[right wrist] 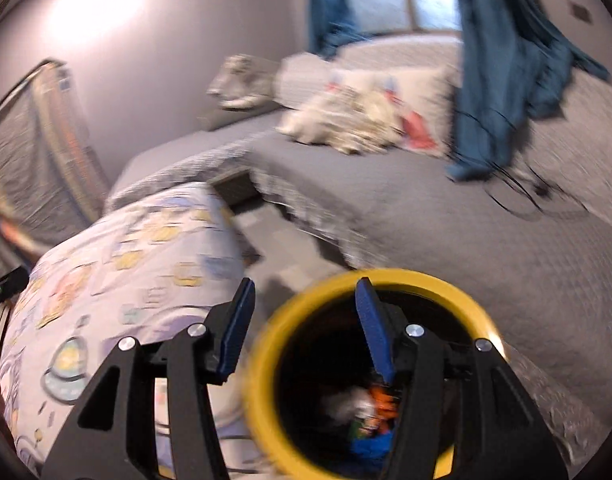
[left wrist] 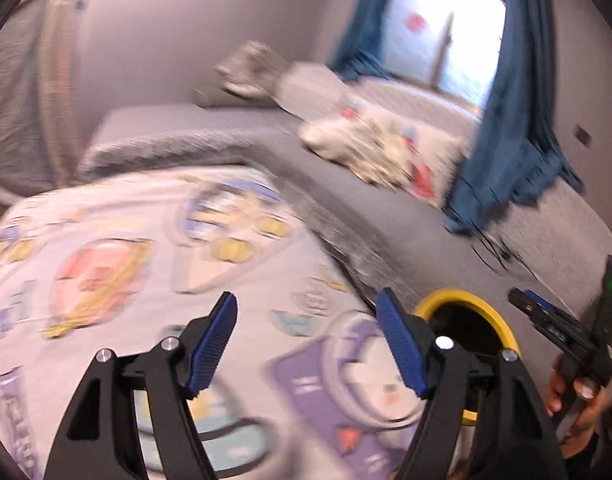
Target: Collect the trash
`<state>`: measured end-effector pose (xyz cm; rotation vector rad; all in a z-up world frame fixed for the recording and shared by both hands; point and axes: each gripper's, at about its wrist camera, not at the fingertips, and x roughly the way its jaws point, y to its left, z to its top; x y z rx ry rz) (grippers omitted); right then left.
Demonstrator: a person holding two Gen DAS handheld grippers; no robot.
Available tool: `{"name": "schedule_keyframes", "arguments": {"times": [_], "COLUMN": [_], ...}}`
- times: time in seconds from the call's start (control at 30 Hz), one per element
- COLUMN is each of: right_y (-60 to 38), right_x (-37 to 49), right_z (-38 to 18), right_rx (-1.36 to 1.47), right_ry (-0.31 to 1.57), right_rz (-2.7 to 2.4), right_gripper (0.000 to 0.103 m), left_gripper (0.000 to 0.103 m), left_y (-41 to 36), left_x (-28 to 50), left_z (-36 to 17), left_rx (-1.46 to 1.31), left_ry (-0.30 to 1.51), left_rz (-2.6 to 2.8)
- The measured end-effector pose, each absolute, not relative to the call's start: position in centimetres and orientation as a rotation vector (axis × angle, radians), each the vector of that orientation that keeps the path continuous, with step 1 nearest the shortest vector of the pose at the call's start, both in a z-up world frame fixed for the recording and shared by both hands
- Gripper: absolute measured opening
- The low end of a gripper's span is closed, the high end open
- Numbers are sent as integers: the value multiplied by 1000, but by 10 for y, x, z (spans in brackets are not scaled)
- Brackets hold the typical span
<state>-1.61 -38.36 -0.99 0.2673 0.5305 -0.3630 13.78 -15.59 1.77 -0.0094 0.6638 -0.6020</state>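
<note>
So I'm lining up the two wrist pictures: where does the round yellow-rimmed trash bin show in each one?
Left wrist view: the round yellow-rimmed trash bin sits at lower right, partly behind the right finger of the left hand-held gripper.
Right wrist view: it fills the bottom centre, its dark opening showing colourful trash inside.
Shared landmark: the cartoon-printed quilt lies just left of the bin in both.

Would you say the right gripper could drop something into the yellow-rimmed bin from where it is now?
Probably yes: the right gripper hangs open right over the yellow-rimmed bin, whose mouth is uncovered.
</note>
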Motion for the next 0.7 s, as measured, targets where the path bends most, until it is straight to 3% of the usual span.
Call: {"name": "schedule_keyframes", "arguments": {"times": [0.17,0.27,0.5,0.7], "right_y": [-300,-255,-197,-186], "right_x": [4,10,7,1], "right_z": [7,6,-2,-11], "right_rx": [171,130,54,19], "right_ry": [485,458,391,385], "right_rz": [-208,-177,-231,-304], "right_gripper": [50,56,87,95], "left_gripper": [69,72,91,95], "left_y": [-67,-32,0,13], "left_x": [114,92,56,32], "left_z": [34,33,15,1], "left_rx": [-42,-61,-88,-79], "left_ry": [524,449,377,311], "left_rz": [-392,-274,-199,-135]}}
